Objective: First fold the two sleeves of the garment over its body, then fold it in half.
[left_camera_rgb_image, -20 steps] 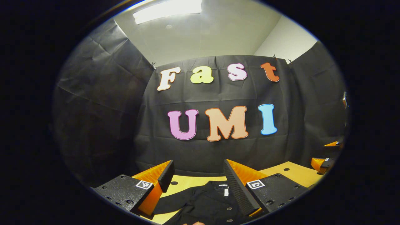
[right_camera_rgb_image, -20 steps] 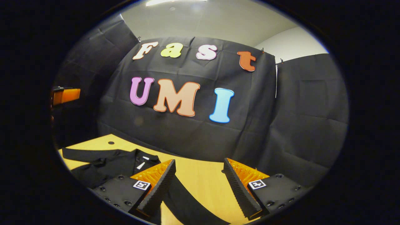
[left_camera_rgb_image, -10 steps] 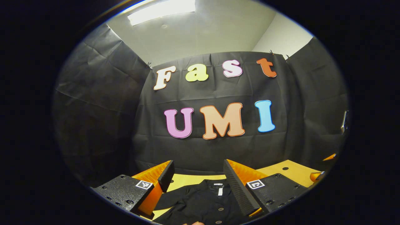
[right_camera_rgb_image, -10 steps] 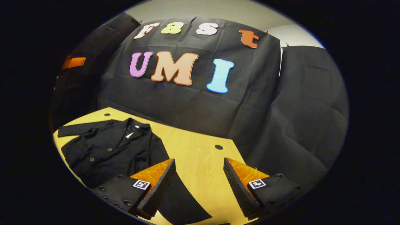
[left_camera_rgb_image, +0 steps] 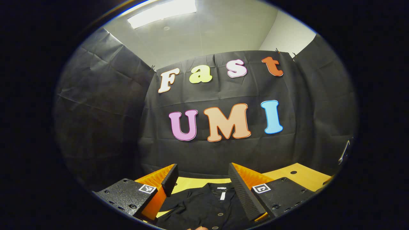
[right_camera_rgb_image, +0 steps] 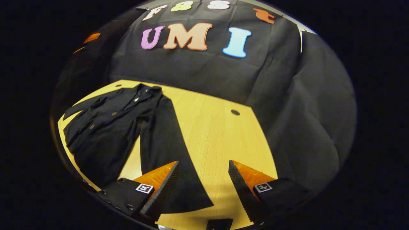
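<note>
The black buttoned long-sleeved garment (right_camera_rgb_image: 108,127) lay flat on the yellow wooden surface (right_camera_rgb_image: 220,134), and one long sleeve (right_camera_rgb_image: 166,143) ran from the shoulder down toward the right gripper (right_camera_rgb_image: 203,182), ending between its fingers and slightly to their left. Both the right gripper and the left gripper (left_camera_rgb_image: 201,183) had their fingers wide open and held nothing; in my judgement the right one was nearer to this sleeve.

A ceiling light panel (left_camera_rgb_image: 161,12) glares white at the top of the left gripper view, lighting the booth evenly. Both views are sharp in the middle, bending strongly toward the edges. The wooden table (right_camera_rgb_image: 217,127) glows warm, with soft shadows.
</note>
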The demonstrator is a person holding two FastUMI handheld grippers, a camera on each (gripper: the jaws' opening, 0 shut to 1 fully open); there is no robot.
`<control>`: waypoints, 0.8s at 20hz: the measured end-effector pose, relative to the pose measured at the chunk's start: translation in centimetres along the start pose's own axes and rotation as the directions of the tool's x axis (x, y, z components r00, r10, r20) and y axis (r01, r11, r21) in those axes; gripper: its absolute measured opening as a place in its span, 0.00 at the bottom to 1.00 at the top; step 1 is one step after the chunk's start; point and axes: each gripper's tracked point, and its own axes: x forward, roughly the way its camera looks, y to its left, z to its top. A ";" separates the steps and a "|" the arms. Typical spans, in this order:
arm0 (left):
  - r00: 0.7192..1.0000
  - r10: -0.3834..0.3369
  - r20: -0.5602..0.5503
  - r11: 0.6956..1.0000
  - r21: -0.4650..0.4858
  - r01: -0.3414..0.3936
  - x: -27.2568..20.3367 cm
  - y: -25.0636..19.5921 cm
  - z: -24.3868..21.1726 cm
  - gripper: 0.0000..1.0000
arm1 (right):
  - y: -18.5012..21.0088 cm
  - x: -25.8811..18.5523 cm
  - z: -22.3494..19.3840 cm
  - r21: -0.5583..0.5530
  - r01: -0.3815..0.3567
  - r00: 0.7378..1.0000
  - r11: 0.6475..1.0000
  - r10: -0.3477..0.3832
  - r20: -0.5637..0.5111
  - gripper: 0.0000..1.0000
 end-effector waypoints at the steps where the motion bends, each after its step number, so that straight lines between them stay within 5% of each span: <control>1: 1.000 0.005 -0.003 1.000 0.004 -0.005 0.0 -0.2 -0.1 0.92 | 0.1 0.3 -1.0 -0.003 -0.015 0.999 1.000 0.015 -0.030 0.98; 7: 0.999 0.031 -0.014 0.999 0.037 -0.030 -0.8 -0.4 -0.5 0.93 | 0.3 1.6 -6.7 0.037 -0.064 0.970 0.997 0.071 -0.233 1.00; 13: 0.998 0.055 -0.009 0.997 0.054 -0.054 -1.0 0.2 -0.1 0.92 | 2.1 1.8 -9.0 0.106 -0.158 0.927 0.982 0.185 -0.328 0.99; 16: 0.998 0.055 -0.019 0.997 0.059 -0.053 -0.7 0.4 -0.4 0.92 | 2.8 1.5 -9.0 0.143 -0.165 0.923 0.976 0.204 -0.327 0.82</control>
